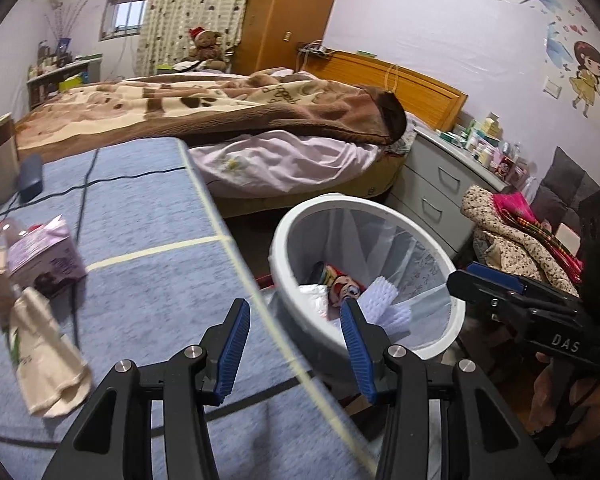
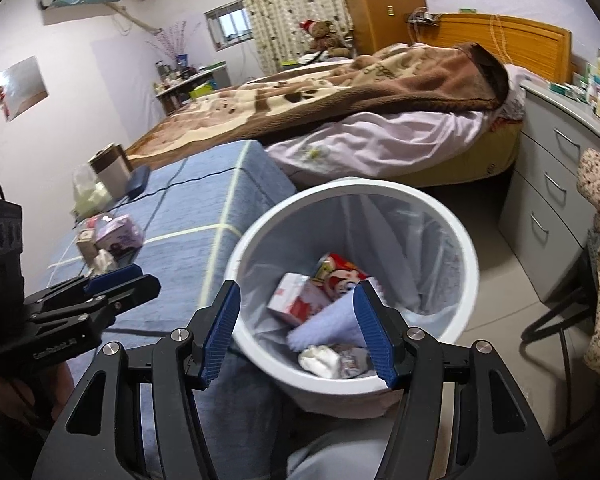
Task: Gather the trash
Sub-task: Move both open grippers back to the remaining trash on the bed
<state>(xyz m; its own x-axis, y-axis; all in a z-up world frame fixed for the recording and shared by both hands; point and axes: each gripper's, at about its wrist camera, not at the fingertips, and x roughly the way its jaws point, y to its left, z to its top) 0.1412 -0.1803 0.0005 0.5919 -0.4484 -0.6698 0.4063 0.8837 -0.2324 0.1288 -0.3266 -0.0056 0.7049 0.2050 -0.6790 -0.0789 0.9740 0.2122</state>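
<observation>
Right now the left gripper (image 1: 296,344) is hovering over the edge of the blue-covered table (image 1: 148,232), its blue pads standing apart with nothing between them. Just beside it, the right gripper (image 2: 296,332) is hanging above the near rim of the white trash bin (image 2: 470,248), jaws likewise parted and gripping nothing. From the left wrist view that right gripper (image 1: 488,284) is showing side-on at the far side of the bin (image 1: 278,248), a hand (image 1: 568,404) wrapping its handle.

Down inside the bin, the collected trash is sitting: a red-and-white carton (image 2: 300,300), a cartoon-printed packet (image 2: 340,276), a pale blue cloth (image 2: 328,330) and a crumpled white wad (image 2: 320,360).

Further out on the table, more items are waiting: a purple carton (image 1: 46,256) lying near the left edge, with a cream-coloured cloth (image 1: 48,356) draping just in front of it, both a little blurred. A black cable (image 1: 88,184) is running across the tabletop.

Beyond all that, the bed (image 2: 380,92) with its brown blanket is filling the background, and a grey drawer unit (image 2: 548,184) is standing to the right.
</observation>
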